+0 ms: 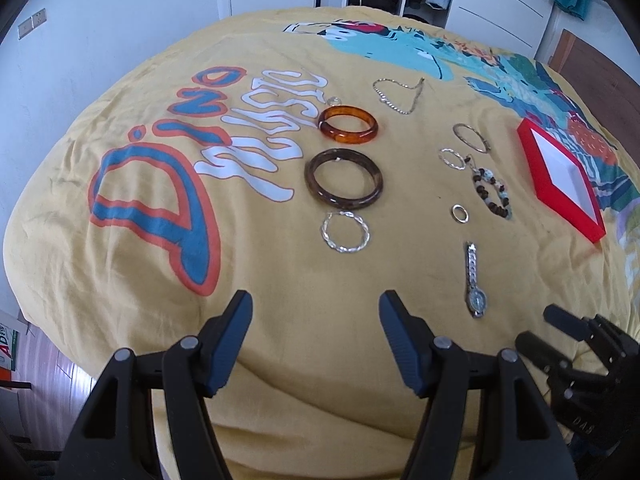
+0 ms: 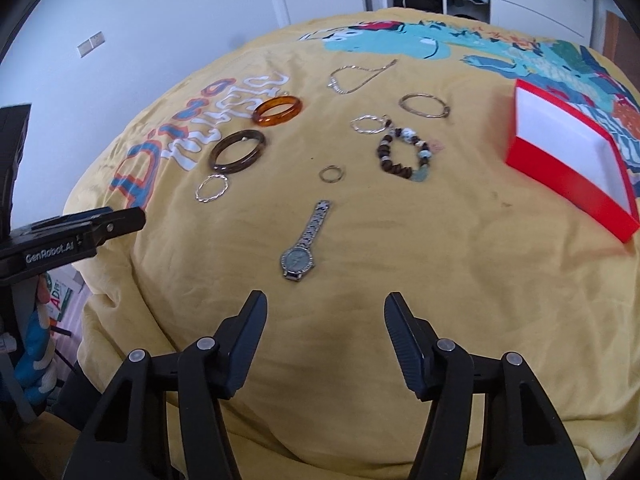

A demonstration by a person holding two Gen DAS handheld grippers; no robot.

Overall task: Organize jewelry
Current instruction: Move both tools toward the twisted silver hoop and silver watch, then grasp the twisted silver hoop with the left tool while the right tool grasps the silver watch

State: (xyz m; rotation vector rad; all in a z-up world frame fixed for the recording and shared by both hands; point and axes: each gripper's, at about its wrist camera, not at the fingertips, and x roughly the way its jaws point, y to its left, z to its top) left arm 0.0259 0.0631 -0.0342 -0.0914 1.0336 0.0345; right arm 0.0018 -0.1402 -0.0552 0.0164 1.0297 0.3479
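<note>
left claw [image 1: 316,304]: jaws spread wide, nothing between them, hovering over bare yellow cover at the near edge of the bed
right claw [image 2: 325,306]: jaws apart, empty, above the cover just near of the watch; no pad touching anything
wristwatch [image 2: 299,254]: silver, flat on the cover, face toward the near side, band running far; closest piece to the right claw
plain ring [image 2: 331,173]: small, just far of the watch band's end
beaded bracelet [image 2: 404,155]: brown and pale beads, right of the plain ring
twisted silver hoop, right group [image 2: 366,124]: just far-left of the beaded bracelet, looks to be touching it
thin bangle [image 2: 424,106]: far-right of that hoop, apart from it
chain necklace [image 2: 356,76]: loose loop, farthest piece from the claws
amber bangle [image 1: 348,125]: left group, far end
dark brown bangle [image 1: 344,179]: just near of the amber one, not touching
twisted silver hoop, left group [image 1: 345,232]: just near of the dark bangle, nearest piece ahead of the left claw
clear ring [image 1: 333,100]: tiny, beside the amber bangle's far-left edge
red box [image 2: 568,160]: open, white inside, holding nothing visible, at the right edge of the bed, well apart from the jewelry
bed cover [image 1: 280,360]: yellow, dinosaur print, wrinkled
</note>
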